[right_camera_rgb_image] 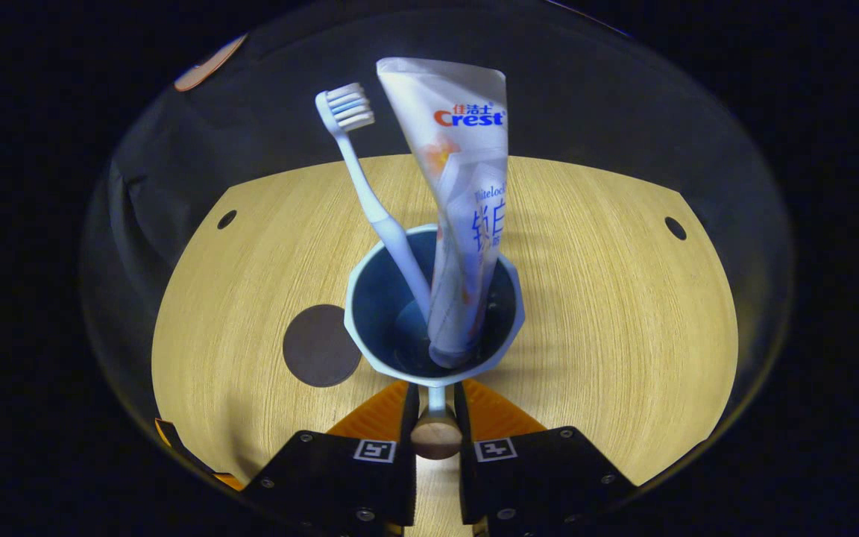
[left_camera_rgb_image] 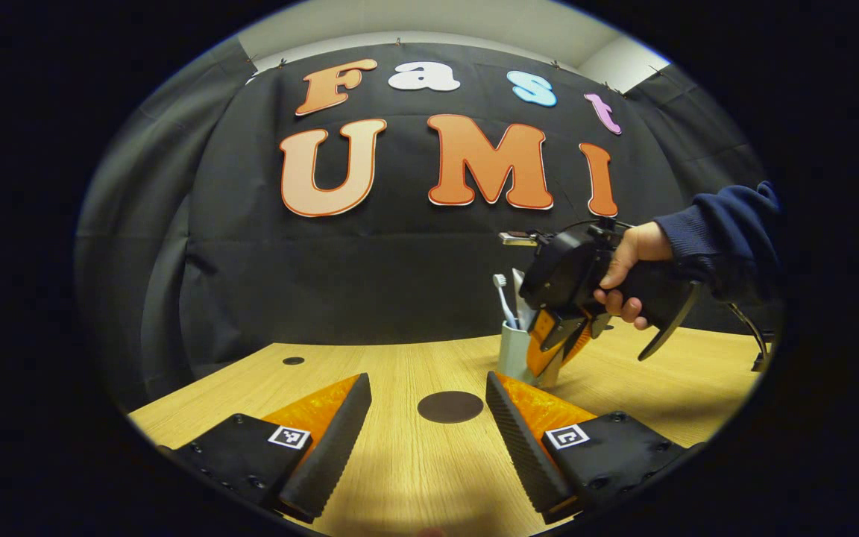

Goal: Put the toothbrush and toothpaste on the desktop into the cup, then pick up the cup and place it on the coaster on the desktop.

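The toothbrush (right_camera_rgb_image: 370, 201) and the toothpaste tube (right_camera_rgb_image: 467, 224) already stand in the cup (right_camera_rgb_image: 370, 313), both leaning against its rim, so the step in hand is judged to be carrying the cup to the coaster (right_camera_rgb_image: 321, 345). In the right gripper view the right gripper (right_camera_rgb_image: 435, 418) has its fingers closed on the cup's handle (right_camera_rgb_image: 435, 438), a short stem with a round wooden end, pinched from both sides. In the left gripper view the left gripper (left_camera_rgb_image: 429, 418) is wide open and holds nothing, low over the table (left_camera_rgb_image: 400, 477) with the coaster just ahead between its fingers; farther off, a hand (left_camera_rgb_image: 627, 272) in a dark sleeve (left_camera_rgb_image: 720, 239) holds the right gripper at the cup.

To do this well, keep the pinch firm — a handle grip lets the cup swing or tip. Lift straight up, and only enough to clear the table, keeping the cup level so the tall tube does not topple out. The coaster lies just beside the cup in the right gripper view, so the move is short — go slowly, centre the base over the dark disc, set it down flat, and release only once it rests
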The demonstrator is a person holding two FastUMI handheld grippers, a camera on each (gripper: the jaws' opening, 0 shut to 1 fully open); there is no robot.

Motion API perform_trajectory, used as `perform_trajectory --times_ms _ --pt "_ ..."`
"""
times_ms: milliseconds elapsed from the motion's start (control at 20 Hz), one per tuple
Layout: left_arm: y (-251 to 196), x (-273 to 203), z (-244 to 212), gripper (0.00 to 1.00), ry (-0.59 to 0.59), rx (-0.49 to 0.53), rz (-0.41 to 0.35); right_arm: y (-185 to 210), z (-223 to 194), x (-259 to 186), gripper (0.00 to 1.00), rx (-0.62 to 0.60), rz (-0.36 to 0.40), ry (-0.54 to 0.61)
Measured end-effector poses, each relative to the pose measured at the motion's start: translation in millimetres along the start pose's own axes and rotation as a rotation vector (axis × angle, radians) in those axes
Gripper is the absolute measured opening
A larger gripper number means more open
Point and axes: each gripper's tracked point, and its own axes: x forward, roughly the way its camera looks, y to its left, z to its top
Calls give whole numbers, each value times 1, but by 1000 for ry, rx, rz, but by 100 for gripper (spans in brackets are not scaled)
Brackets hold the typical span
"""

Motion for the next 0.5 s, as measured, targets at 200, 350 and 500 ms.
perform_trajectory --times_ms 200,350,500 --pt "3 -4 -8 99 16 4 9 -4 1 -1 24 -58 39 -1" --pt "5 -9 -14 99 29 8 17 -10 3 1 24 -105 53 -8" --pt "7 -11 -18 99 37 10 19 -9 4 4 23 -140 76 -4"
